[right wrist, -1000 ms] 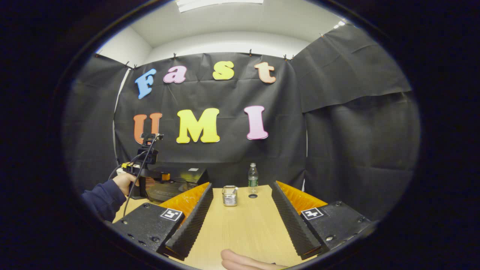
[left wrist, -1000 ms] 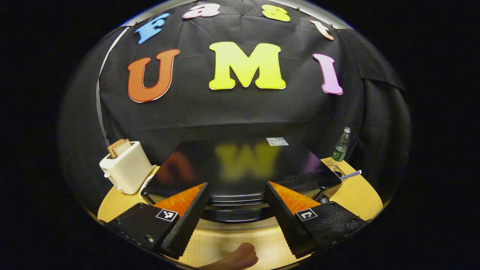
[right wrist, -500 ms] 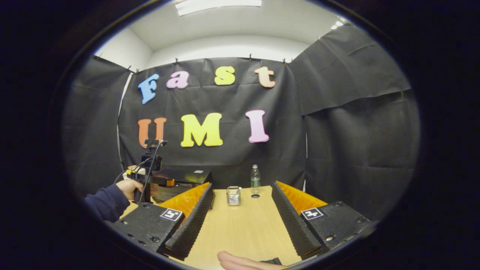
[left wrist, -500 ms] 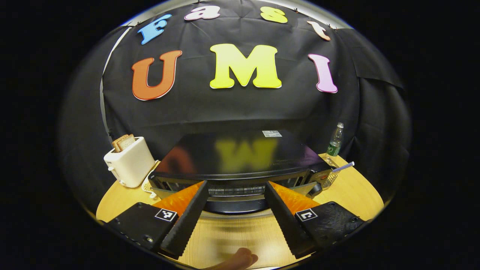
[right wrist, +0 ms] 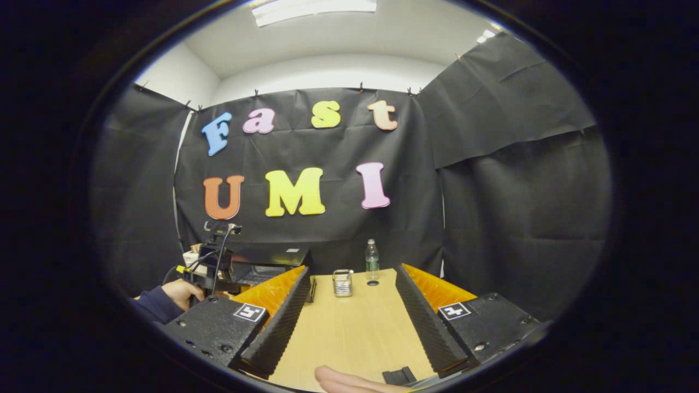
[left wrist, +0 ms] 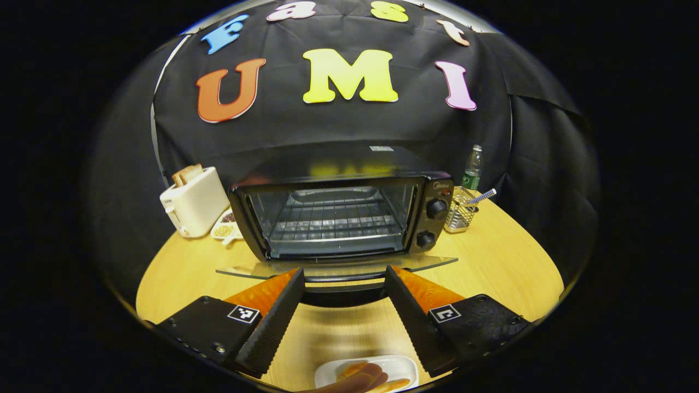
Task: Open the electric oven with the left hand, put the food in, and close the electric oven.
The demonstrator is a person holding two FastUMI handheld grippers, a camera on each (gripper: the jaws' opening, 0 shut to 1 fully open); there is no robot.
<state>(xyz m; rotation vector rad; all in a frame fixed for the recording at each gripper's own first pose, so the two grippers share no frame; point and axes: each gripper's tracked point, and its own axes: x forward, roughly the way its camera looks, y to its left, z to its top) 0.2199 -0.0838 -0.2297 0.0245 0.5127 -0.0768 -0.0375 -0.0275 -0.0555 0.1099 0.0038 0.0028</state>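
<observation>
At the table's (left wrist: 508, 267) far edge, the electric oven (left wrist: 338, 213) stands open, door lowered flat. I keep my left hand-held gripper (left wrist: 343, 305) wide around its handle; food (left wrist: 367, 374) waits near the front edge.

In the left gripper view, the oven (left wrist: 338, 210) stands in the middle of the desk (left wrist: 502, 267) with its door (left wrist: 336, 268) folded down flat in front, and a rack (left wrist: 333, 221) sits inside it. To the left of the oven is a toaster (left wrist: 194, 201) with bread (left wrist: 187, 173) in it, and a small dish (left wrist: 225, 230) lies between the two. To the right of the oven stands a wire basket (left wrist: 460, 210), a bottle (left wrist: 472, 166) stands behind the basket, and a plate of food (left wrist: 366, 374) lies on the desk near the front edge.
</observation>
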